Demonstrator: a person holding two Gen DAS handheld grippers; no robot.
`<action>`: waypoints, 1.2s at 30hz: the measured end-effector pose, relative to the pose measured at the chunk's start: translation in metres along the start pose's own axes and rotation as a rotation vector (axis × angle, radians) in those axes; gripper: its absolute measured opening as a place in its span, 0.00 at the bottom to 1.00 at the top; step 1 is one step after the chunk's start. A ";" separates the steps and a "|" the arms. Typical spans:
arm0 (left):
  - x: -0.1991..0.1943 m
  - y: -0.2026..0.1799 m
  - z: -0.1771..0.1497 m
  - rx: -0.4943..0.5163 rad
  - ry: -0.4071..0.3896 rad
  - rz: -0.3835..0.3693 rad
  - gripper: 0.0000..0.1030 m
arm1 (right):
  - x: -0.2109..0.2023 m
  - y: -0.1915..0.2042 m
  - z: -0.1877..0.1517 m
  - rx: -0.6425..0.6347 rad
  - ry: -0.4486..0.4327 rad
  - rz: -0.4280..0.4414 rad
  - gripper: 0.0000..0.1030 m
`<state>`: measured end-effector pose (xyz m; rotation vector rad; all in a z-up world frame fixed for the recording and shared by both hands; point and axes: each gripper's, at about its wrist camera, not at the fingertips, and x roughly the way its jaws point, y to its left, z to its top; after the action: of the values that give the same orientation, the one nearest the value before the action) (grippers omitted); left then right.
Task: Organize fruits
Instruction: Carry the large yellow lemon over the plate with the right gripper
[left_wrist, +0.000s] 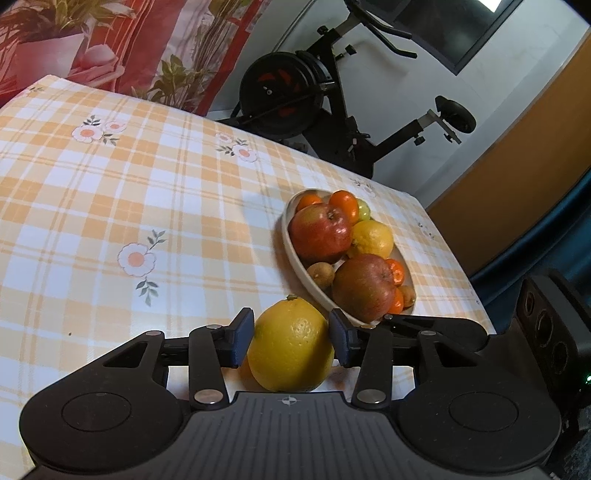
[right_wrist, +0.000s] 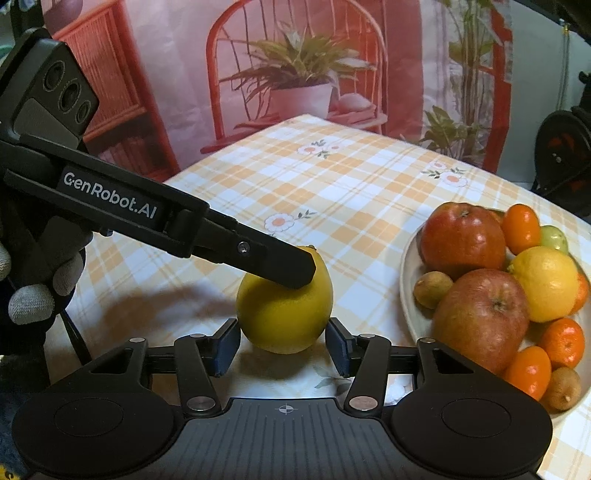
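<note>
Two grippers are meeting at one yellow lemon at the near edge of the table. The left gripper is squeezing the lemon, with its blue pads pressing on both sides. The right gripper is sitting with its pads just beside the lemon, one on each side, but I cannot tell if they are pressing on it. A gloved hand is holding the left gripper at the near left.

I think the step in hand is picking up this last loose fruit. The lemon is sitting low over the checked tablecloth, just near and left of the white bowl. Its little stem bump is pointing up and a bit far, toward the bowl, so its long way is running close to upright.

Next, I think the lemon is needing a lift over the bowl's rim and a soft drop. The bowl is already holding apples, another lemon and small oranges, so finding a free gap is looking tricky.
</note>
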<state>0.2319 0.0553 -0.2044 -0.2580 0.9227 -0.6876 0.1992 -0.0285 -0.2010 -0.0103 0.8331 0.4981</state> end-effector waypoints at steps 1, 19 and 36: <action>0.001 -0.003 0.001 0.005 -0.001 0.000 0.46 | -0.002 -0.001 0.000 0.001 -0.008 -0.004 0.46; 0.022 -0.080 0.054 0.134 -0.040 0.020 0.46 | -0.059 -0.061 0.013 0.044 -0.186 -0.071 0.46; 0.071 -0.100 0.086 0.150 0.003 0.022 0.46 | -0.055 -0.121 0.020 0.082 -0.183 -0.124 0.46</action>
<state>0.2873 -0.0733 -0.1510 -0.1132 0.8705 -0.7329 0.2342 -0.1544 -0.1707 0.0580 0.6688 0.3424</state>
